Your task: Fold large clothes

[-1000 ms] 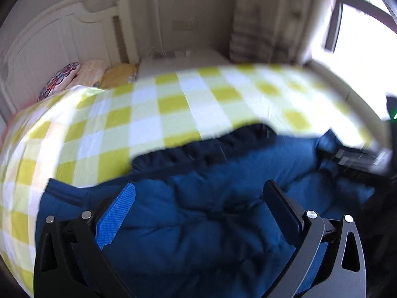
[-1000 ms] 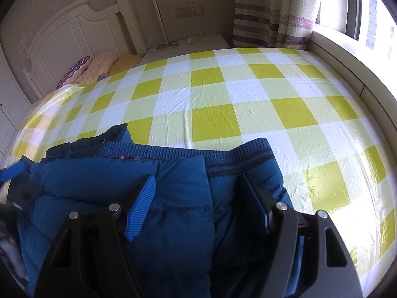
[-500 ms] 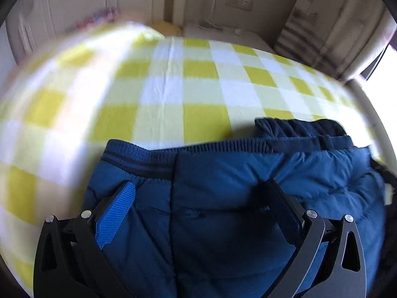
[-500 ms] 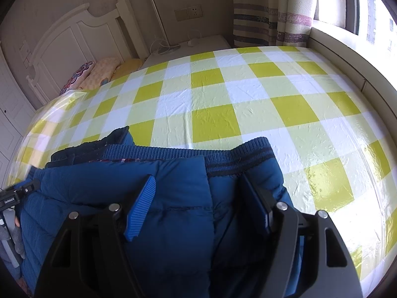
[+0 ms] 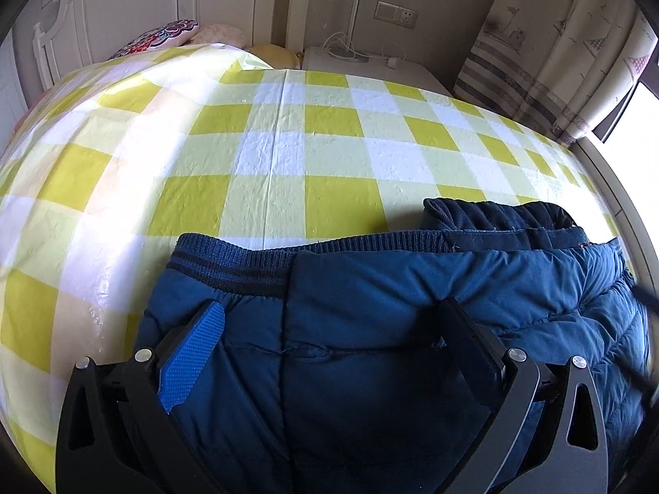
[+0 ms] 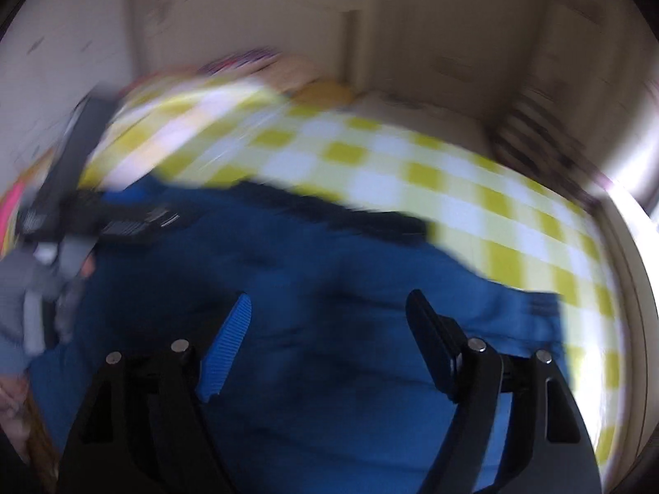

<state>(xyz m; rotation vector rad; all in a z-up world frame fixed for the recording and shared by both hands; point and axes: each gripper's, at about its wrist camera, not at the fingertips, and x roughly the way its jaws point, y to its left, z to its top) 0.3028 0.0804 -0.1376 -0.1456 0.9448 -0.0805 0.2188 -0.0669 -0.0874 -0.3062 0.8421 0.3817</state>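
Note:
A blue padded jacket lies folded on the yellow-and-white checked bed cover, its ribbed hem toward the headboard. My left gripper is open, its jaws spread wide just above the jacket near the hem. In the blurred right wrist view the jacket fills the lower half. My right gripper is open over it. The left gripper's body shows at the far left of that view.
A white headboard and pillows stand at the far end of the bed. A white bedside table with cables is behind it. Striped curtains and a window are on the right.
My left gripper has swung to the jacket's hem and steadied there. My right gripper has pulled back and swung fast to the left, and its view is now blurred. Both jaws stay open.

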